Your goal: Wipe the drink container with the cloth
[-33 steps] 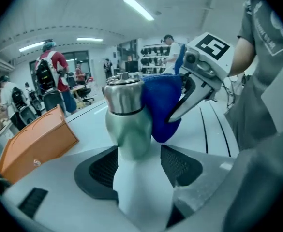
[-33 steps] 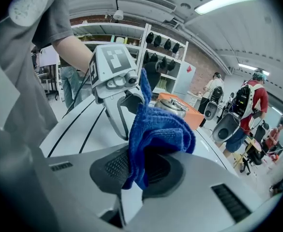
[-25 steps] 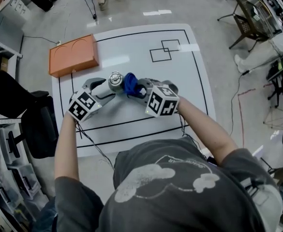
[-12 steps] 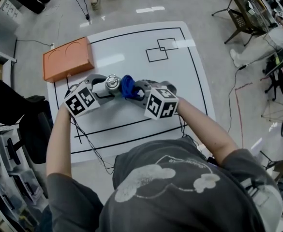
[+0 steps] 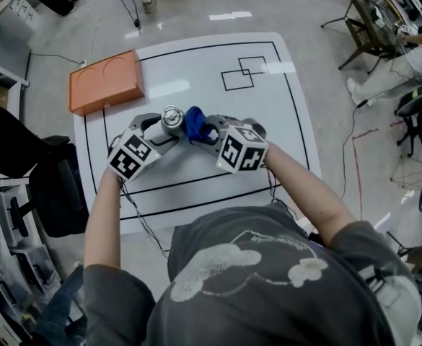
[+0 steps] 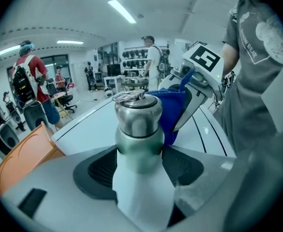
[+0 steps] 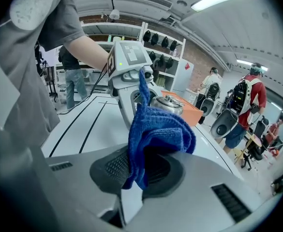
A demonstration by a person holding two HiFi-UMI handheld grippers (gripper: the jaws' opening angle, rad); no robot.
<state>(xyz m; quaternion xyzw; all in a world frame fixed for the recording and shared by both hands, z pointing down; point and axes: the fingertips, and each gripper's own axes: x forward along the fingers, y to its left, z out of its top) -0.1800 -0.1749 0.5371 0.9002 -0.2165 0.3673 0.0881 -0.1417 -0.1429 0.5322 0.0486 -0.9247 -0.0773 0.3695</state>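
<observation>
The drink container [image 5: 171, 118] is a bottle with a white body and a steel cap with a ring. It lies low over the white table, and my left gripper [image 5: 164, 130] is shut on its body [image 6: 137, 129]. My right gripper [image 5: 203, 131] is shut on a bunched blue cloth [image 5: 195, 123], which touches the right side of the bottle's cap. In the left gripper view the cloth [image 6: 173, 111] sits just behind the cap. In the right gripper view the cloth [image 7: 156, 137] fills the jaws and the cap [image 7: 167, 104] peeks out beyond it.
An orange box [image 5: 105, 83] lies at the table's far left corner. The white table top [image 5: 275, 114] carries black border lines and two overlapping squares [image 5: 244, 73]. Chairs, stands and people are on the floor around the table.
The left gripper has swung a little, toward the left and back, turning its marker cube. The cloth stays against the bottle's cap. Both grips are unchanged.
</observation>
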